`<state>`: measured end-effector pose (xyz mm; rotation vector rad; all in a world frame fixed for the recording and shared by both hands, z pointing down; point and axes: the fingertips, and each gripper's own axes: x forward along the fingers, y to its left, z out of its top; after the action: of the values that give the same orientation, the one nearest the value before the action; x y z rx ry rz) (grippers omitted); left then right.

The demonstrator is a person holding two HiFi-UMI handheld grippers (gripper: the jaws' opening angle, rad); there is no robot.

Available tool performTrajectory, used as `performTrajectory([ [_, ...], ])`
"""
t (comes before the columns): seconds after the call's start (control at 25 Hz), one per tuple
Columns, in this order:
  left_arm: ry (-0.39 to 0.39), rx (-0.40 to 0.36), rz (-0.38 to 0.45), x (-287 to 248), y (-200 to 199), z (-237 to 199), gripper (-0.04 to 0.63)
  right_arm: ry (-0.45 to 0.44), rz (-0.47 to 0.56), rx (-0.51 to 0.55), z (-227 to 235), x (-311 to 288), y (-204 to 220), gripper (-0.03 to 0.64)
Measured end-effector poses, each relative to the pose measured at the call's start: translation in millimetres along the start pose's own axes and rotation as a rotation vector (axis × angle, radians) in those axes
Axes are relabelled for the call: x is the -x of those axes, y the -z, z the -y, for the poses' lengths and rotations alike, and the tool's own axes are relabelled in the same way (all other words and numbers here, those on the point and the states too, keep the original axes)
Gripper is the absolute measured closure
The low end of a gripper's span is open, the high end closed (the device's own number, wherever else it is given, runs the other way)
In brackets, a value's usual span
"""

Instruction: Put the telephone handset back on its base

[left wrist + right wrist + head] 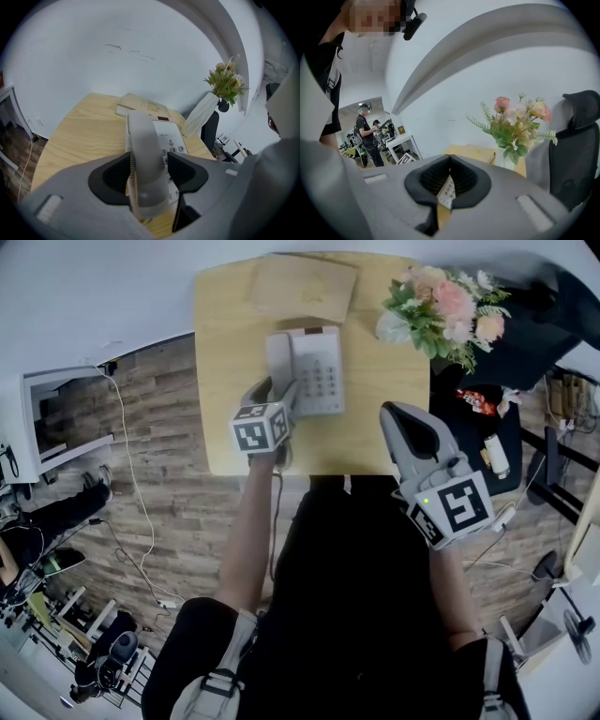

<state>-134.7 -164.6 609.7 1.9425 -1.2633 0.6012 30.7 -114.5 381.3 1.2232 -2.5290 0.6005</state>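
While the person's dark-clothed body fills the bottom of the head view, the left tongs (149, 159) are shown only in their own view to be spread wide. The near end of the handset (143, 140) is flanked by them but not squeezed. A strip of keypad is left visible between the right pad and the handset, and the left pad is seen just beside it.

The right tongs (450, 158) are shown in the right gripper view with pads closed together at the tips and nothing gripped. From the head view they are seen held above the near right corner of the bench (225, 352), apart from the telephone.

The handset is laid along the left side of the base (321, 371). Its long axis runs away from the person, from the near bench edge toward the wall, in line with the left tongs.

Beyond the base a flat book (305, 287) is set at the far edge. Flowers (445, 306) are placed at the far right corner, their white vase (199, 115) made out only in the left gripper view.

A black chair (576, 140) and standing people (365, 136) in a farther room are caught by the right gripper view alone.
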Motion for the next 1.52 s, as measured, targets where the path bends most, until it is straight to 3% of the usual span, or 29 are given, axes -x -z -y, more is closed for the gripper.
performTrajectory([
  [0.44, 0.006, 0.031, -0.013, 24.1, 31.4, -5.7, 0.347, 0.005, 0.018, 0.015, -23.1, 6.5, -0.7, 0.614],
  [0.76, 0.053, -0.015, -0.048, 34.1, 64.9, 10.8, 0.354, 0.004, 0.033, 0.034, -55.8, 14.6, 2.1, 0.614],
  [1.2, 0.081, -0.043, -0.03, 37.2, 68.8, 11.6, 0.353, 0.06, 0.026, 0.049, -82.3, 41.3, 16.8, 0.614],
  [1.52, 0.078, -0.062, -0.042, 55.4, 82.0, 19.7, 0.354, 0.043, 0.059, 0.067, -94.6, 52.7, 14.1, 0.614],
])
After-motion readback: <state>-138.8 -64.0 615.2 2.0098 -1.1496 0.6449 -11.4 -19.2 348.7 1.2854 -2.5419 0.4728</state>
